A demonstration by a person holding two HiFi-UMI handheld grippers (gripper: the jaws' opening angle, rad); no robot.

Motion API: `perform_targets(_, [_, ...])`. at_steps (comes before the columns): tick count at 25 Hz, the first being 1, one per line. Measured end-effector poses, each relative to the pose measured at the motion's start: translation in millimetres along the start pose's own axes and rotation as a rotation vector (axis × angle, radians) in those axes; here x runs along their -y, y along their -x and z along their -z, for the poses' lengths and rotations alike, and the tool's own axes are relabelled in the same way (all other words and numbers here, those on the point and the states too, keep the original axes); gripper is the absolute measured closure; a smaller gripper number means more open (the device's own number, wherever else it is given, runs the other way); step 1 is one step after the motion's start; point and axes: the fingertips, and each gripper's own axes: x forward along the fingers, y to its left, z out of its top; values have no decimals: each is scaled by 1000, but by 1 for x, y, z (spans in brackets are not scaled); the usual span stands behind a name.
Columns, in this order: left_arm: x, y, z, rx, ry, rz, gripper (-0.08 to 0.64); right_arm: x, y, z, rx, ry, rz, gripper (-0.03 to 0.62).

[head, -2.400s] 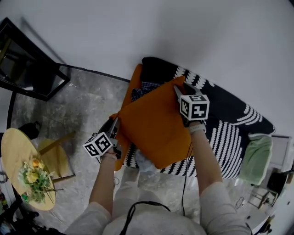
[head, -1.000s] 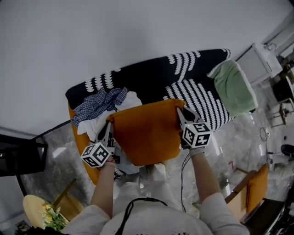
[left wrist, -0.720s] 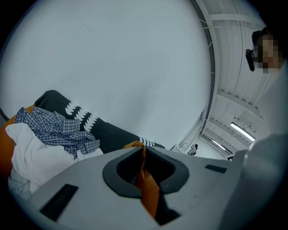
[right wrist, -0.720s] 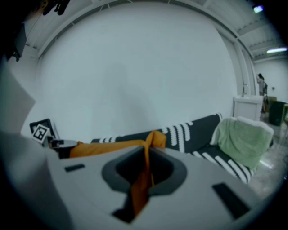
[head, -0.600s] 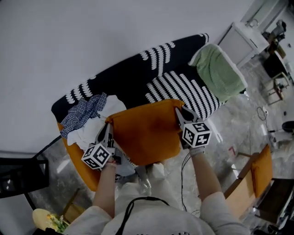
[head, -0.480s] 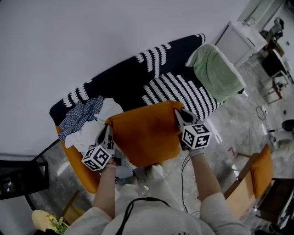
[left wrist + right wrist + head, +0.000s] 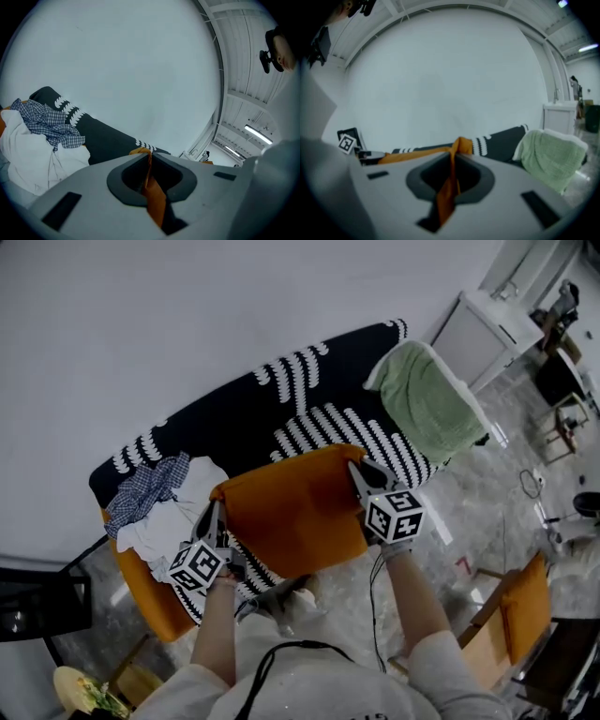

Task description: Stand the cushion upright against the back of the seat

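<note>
An orange cushion (image 7: 295,507) hangs in the air between my two grippers, in front of a sofa with a black-and-white patterned cover (image 7: 319,418). My left gripper (image 7: 214,509) is shut on the cushion's left top corner; the orange fabric (image 7: 152,187) runs between its closed jaws. My right gripper (image 7: 357,471) is shut on the right top corner, with the fabric (image 7: 449,185) pinched between its jaws. The cushion hides part of the sofa seat below it.
A heap of white and checked clothes (image 7: 159,502) lies on the sofa's left end, over an orange armrest (image 7: 150,592). A green cloth (image 7: 427,399) drapes the sofa's right end. A white cabinet (image 7: 478,329) stands beyond it. An orange chair (image 7: 511,615) is at the right.
The cushion has travelled along the sofa with both grippers still shut on its corners. The clothes heap has slid left in the head view and the green cloth has come nearer.
</note>
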Motion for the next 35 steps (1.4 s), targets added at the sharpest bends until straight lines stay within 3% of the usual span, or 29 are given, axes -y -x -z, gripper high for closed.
perform_targets(8, [41, -32, 19, -9, 12, 53, 512, 44, 21, -28, 67, 5, 29, 549])
perform_targets(20, [69, -68, 32, -15, 20, 69, 512, 82, 27, -52, 117, 1, 30, 549])
perform_targets(28, [81, -122, 36, 22, 59, 61, 512, 118, 0, -91, 159, 23, -5, 549])
perform_targets(35, [99, -180, 44, -27, 45, 53, 512, 158, -37, -132, 176, 70, -23, 549])
